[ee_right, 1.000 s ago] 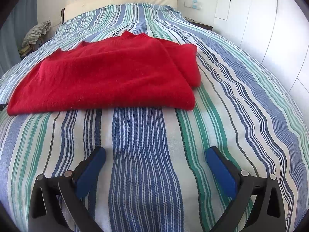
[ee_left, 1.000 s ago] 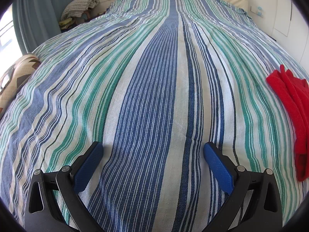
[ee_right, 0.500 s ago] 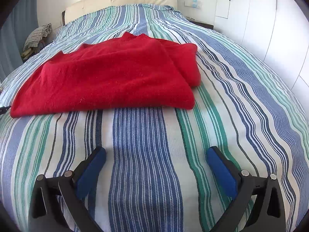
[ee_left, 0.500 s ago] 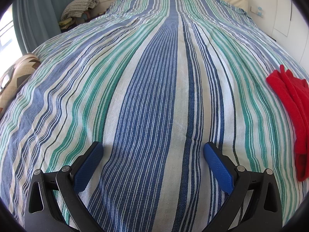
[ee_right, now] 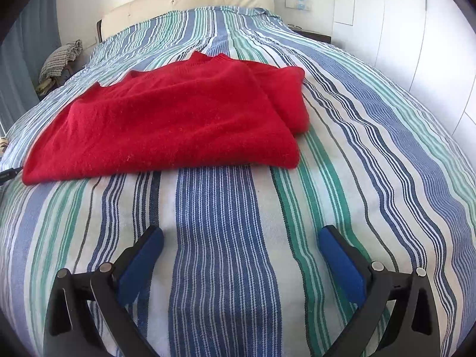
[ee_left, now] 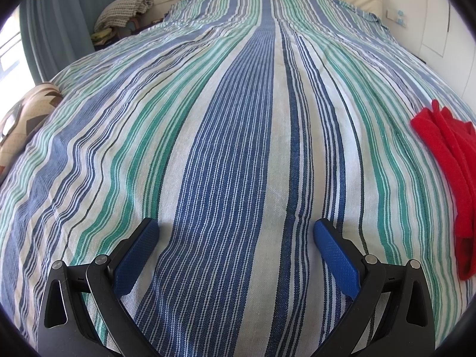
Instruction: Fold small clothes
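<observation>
Right wrist view looks along the bed, where a red sweater [ee_right: 178, 122] lies folded on the striped bedspread [ee_right: 226, 238], its near edge running across the frame and a narrower folded part tucked at its right side. The right gripper [ee_right: 241, 241] sits near the sweater's front edge but apart from it, its blue fingers [ee_right: 139, 264] spread wide over bare cloth and holding nothing. A padded cream headboard [ee_right: 190, 0] stands at the far end, with white cupboard doors [ee_right: 416, 35] to the right.

Left wrist view shows the left gripper [ee_left: 236, 232] spread wide too, empty, over an open stretch of bedspread. The sweater shows only as a red strip at the far right edge [ee_left: 446, 160], well apart from this gripper. A blue curtain [ee_left: 59, 17] hangs at the far left.
</observation>
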